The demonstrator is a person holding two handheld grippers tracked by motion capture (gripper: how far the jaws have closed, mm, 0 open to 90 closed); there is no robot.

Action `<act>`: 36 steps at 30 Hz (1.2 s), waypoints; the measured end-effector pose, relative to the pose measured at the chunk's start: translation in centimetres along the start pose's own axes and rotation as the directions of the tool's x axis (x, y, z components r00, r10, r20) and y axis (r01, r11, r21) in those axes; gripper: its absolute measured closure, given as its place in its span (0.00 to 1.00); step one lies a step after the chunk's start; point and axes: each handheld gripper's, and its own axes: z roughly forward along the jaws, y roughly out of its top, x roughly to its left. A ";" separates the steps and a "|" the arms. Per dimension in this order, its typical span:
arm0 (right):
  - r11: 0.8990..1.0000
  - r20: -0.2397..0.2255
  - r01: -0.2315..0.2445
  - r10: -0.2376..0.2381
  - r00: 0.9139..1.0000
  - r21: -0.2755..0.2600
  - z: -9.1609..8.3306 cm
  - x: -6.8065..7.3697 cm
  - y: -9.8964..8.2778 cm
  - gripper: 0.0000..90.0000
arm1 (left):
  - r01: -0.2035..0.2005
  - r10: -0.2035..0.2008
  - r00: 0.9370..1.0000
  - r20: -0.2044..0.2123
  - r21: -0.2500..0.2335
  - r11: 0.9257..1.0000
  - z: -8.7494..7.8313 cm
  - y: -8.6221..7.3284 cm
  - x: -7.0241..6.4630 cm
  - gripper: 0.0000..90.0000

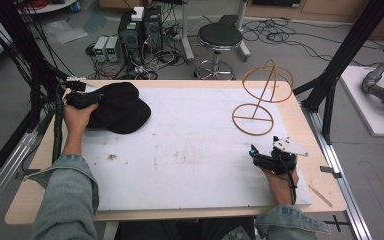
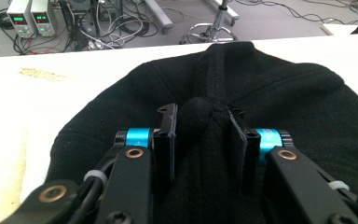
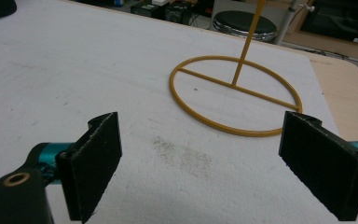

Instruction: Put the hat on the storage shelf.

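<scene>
My left claw was closed on a fold of the black cap, which lay at the far left corner of the tabletop. My right claw was wide open and held nothing, near the yellow wire stand. I judged the cap only gripped, not yet carried to the stand. Between them the white surface was free, but the cap was close to the edge.

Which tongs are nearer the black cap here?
Left. The left tongs are shut on the black cap at the table's far left; the right tongs sit open at the near right, facing the yellow wire stand.
</scene>
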 end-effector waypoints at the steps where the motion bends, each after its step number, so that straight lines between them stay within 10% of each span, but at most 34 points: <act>1: 1.000 0.002 0.007 -0.007 1.000 -0.001 0.0 -0.1 0.0 0.14 | -0.005 0.005 1.000 0.004 -0.006 1.000 -0.3 0.2 -0.2 0.77; 11: 1.000 0.000 0.004 -0.004 1.000 -0.005 0.0 0.0 0.1 0.14 | 0.051 -0.046 0.997 0.062 -0.073 0.996 -2.6 1.7 -0.8 0.80; 26: 1.000 -0.006 0.002 -0.002 1.000 -0.015 0.1 0.1 0.2 0.14 | 0.024 -0.007 0.992 0.129 -0.134 0.991 -6.5 5.3 -4.1 0.80; 36: 1.000 -0.012 -0.007 0.007 1.000 -0.021 0.1 0.0 0.3 0.14 | 0.073 -0.030 0.981 0.192 -0.218 0.973 -8.9 7.9 -5.6 0.80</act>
